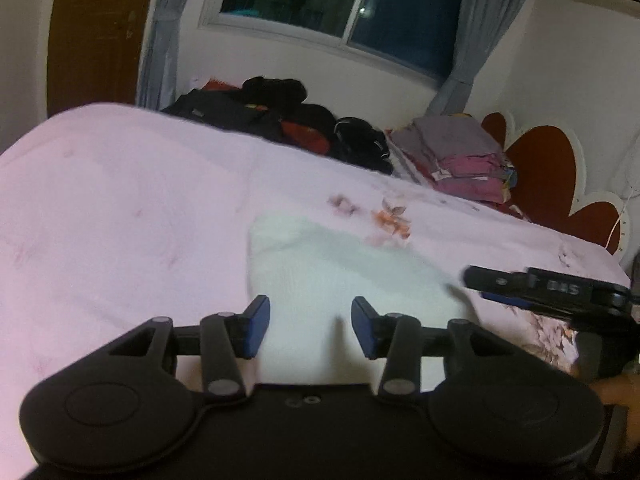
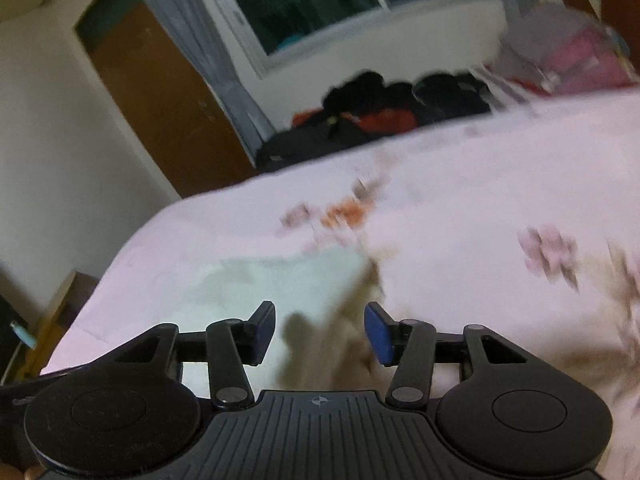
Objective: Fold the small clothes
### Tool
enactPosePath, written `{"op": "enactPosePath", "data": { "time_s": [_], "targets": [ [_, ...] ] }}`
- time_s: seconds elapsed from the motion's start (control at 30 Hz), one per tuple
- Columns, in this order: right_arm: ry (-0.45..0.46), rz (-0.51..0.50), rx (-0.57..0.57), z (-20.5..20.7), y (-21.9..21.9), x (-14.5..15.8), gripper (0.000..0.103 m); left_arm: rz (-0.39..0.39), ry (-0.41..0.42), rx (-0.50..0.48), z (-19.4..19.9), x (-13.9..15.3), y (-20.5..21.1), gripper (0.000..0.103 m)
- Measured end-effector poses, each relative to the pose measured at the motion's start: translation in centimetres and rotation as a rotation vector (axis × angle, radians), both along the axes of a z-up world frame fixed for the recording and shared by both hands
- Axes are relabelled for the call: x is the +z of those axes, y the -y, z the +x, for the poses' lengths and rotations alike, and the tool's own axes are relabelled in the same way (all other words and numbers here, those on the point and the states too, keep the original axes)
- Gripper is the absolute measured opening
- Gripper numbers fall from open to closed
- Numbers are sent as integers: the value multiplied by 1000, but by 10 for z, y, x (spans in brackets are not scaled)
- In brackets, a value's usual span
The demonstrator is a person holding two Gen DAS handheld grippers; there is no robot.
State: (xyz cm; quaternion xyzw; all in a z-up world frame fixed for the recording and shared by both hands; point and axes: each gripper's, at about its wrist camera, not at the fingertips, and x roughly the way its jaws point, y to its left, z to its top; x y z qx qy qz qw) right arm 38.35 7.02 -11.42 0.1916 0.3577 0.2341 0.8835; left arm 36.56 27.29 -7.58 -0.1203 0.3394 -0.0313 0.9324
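Dim indoor lighting from above, dark window (image 1: 340,0) behind, strong motion blur in right view, fisheye bending at edges, soft shadow between right gripper (image 2: 319,330) fingers.

A home bedroom — floral bedspread (image 1: 120,200), stacked folded clothes (image 1: 460,156), curtained window (image 1: 340,0), wooden door (image 2: 168,120).

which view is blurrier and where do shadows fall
Right wrist view: blurrier, the sheet's flower print smeared, a finger shadow on the white cloth. Left wrist view: sharper, clothes pile fairly crisp, soft shadow on the cloth's right side.
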Motion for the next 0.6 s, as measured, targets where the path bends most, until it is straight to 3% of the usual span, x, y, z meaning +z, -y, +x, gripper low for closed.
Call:
{"op": "enactPosePath", "data": {
  "time_s": [0.1,0.3,0.37,0.47,0.6],
  "targets": [
    [15,-28,47,15,-26,-2,44,-22,-31,7,23,-12,7,43],
    [-31,-175,59,37,-52,-38,44,52,-55,14,33,-39,13,45],
    [-47,-154,54,42,-49,-49,44,70,-55,9,31,-38,14,45],
    [-40,-193,61,38,-52,-44,44,72,-65,15,24,-30,13,43],
    [-19,-141,41,22,-43,-25,44,60,-79,35,7,-19,9,44]
  ]
}}
